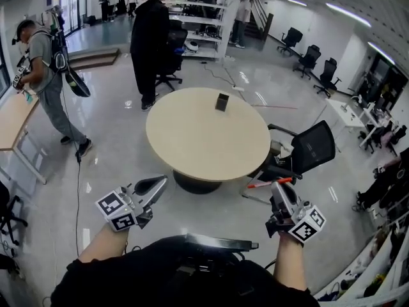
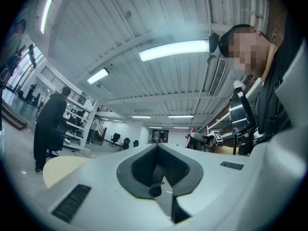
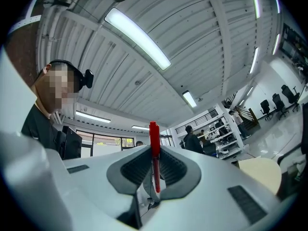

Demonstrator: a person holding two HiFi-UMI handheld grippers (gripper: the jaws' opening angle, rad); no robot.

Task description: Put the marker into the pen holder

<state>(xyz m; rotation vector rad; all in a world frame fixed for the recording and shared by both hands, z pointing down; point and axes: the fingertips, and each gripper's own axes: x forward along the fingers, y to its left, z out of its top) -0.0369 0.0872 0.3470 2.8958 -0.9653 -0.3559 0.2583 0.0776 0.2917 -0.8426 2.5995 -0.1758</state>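
Right gripper (image 3: pixel 154 153) pinches the red marker (image 3: pixel 153 131); left gripper (image 2: pixel 157 149) pressed together, empty. Only the head view shows the pen holder (image 1: pixel 222 102), upper centre, on the worktop (image 1: pixel 192 147).

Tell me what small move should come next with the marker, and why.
Probably carry the right gripper forward over the table toward the pen holder: its fingers clamp the red marker, but the holder stands on the table's far side, apart from it.
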